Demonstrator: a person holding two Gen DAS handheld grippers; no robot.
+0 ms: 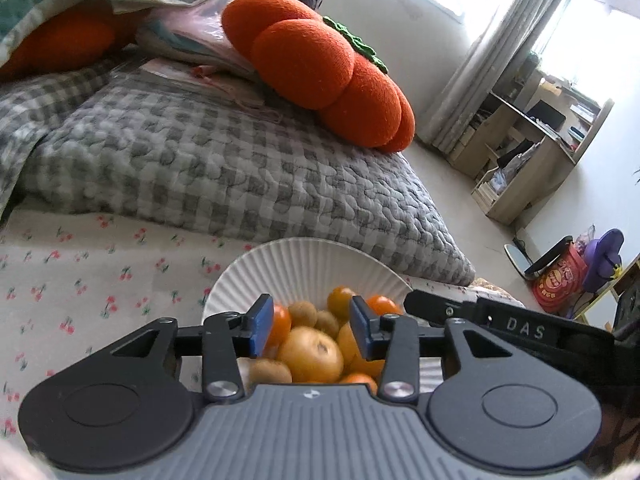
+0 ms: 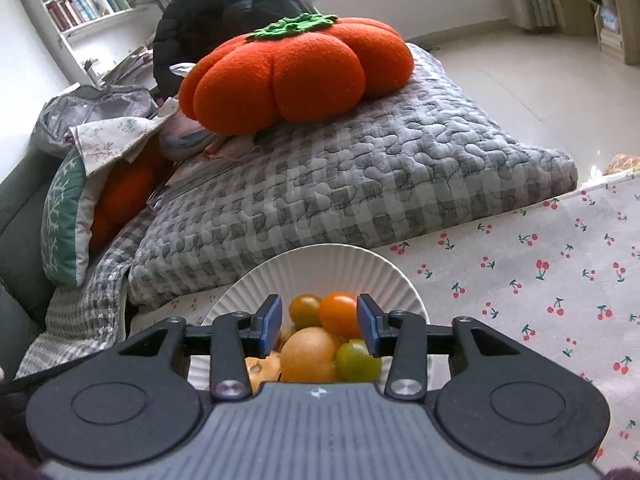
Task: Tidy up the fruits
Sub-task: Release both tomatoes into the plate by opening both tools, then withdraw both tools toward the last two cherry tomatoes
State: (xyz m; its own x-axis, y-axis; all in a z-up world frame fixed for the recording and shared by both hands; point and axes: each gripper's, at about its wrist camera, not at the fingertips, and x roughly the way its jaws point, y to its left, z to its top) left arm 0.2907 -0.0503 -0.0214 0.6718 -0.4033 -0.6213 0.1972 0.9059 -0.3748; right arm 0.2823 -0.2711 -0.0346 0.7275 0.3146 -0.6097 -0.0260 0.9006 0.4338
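**Both grippers poised over the fruit plate**

Our left gripper (image 1: 312,326), black-framed with blue pads, has its fingers spread and grips nothing. Just beyond and below its tips sits the white fluted paper plate (image 1: 304,260), heaped with fruit: a large yellow-orange round fruit (image 1: 311,354) lies between the pads, small brown fuzzy kiwis (image 1: 303,313) sit just past it, and small orange tangerines (image 1: 382,305) crowd toward the right pad. We cannot tell whether either pad touches any fruit.

Our right gripper (image 2: 319,322) is likewise spread and empty. Ahead of its tips lies the same plate (image 2: 332,264); the large yellow-orange fruit (image 2: 310,354) sits between the pads, a green-yellow round fruit (image 2: 357,360) lies close by the right pad, and an orange tangerine (image 2: 339,310) rests farther out.

The plate stands on a white cloth printed with red cherries (image 2: 540,272), which spreads to the right of the right gripper. Beyond the plate lies a grey-and-white checked quilted blanket (image 2: 340,184), and farther still, on top of it, an orange plush pumpkin cushion with a green stalk (image 2: 296,68).
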